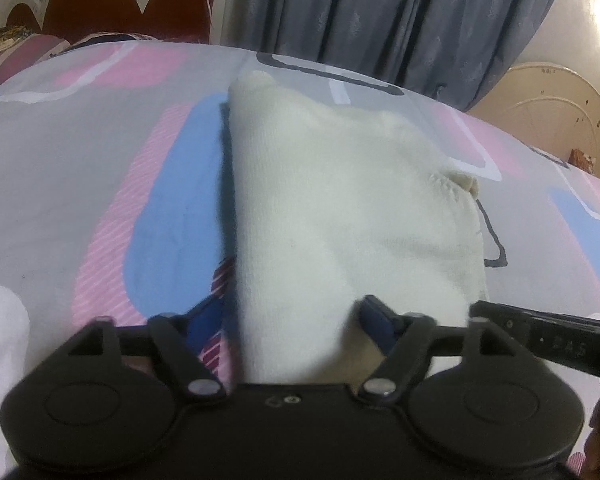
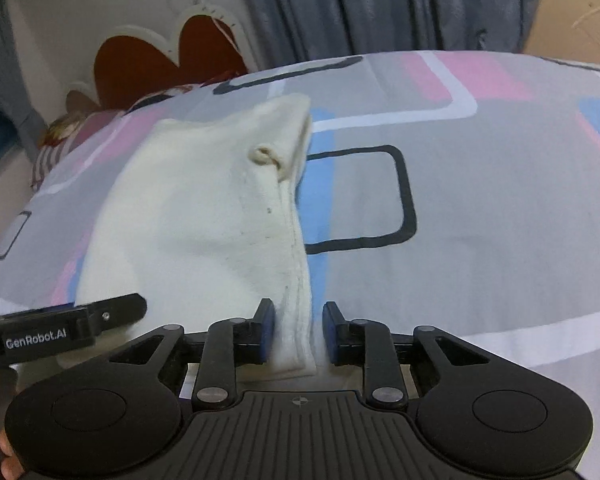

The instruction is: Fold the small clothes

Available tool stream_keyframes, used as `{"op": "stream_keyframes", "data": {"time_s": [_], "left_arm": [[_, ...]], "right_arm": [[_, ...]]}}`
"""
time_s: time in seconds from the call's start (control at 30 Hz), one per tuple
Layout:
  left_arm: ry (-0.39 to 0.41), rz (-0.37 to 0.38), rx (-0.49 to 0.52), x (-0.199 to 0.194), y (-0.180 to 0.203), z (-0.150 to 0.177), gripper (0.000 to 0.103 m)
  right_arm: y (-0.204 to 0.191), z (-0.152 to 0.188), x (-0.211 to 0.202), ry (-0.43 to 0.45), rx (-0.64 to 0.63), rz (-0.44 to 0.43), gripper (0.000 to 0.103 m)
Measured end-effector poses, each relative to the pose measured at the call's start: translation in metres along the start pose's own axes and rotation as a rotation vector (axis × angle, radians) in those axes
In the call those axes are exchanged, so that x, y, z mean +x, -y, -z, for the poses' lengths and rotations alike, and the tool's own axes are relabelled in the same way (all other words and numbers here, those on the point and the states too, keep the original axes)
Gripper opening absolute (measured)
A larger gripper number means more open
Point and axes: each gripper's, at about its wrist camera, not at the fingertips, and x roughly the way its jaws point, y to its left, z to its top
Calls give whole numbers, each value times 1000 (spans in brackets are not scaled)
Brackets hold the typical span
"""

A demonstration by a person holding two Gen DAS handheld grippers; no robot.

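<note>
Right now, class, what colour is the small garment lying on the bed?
Cream white garment, clearest in the right wrist view.

garment: cream knit cloth [image 1: 340, 200] lying folded on the patterned bedsheet [image 1: 100, 160], stretching ahead of the left gripper [image 1: 288, 316]
jaws: spread wide, the cloth's near end between them, pads off it
right gripper [image 1: 540, 332]: black finger just beside, to the right
beyond: grey curtain [image 1: 380, 8], red headboard [image 1: 112, 4]
</note>
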Motion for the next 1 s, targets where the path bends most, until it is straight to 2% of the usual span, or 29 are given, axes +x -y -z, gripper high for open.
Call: {"op": "stream_keyframes", "data": {"time_s": [0.13,0.2,0.4,0.6,0.73,0.77,0.83,0.9,1.0], "left_arm": [[-19,-15,5,1,-2,1,100],[-33,-44,2,3,-2,0,103],[-63,-116,-28,3,4,-2,103],[-93,-150,-52,3,7,-5,103],[-56,-210,-11,-3,19,-1,103],[-45,-231,10,-4,23,0,103],[-35,-270,47,-7,33,2,102],[-39,-286,72,-10,39,2,102],[-50,-267,68,-21,42,4,101]], "right_arm": [[1,6,-5,1,9,14,30],[3,3,-4,-7,27,12,31],[1,0,1,-14,19,24,32],[3,-8,-1,-45,15,2,32],[1,-16,-16,40,30,-44,32],[0,-16,-13,36,23,-37,32],[-2,-11,1,-36,-8,0,33],[-1,-7,-2,-29,-2,2,33],[4,-5,-25,8,46,-44,35]]}}
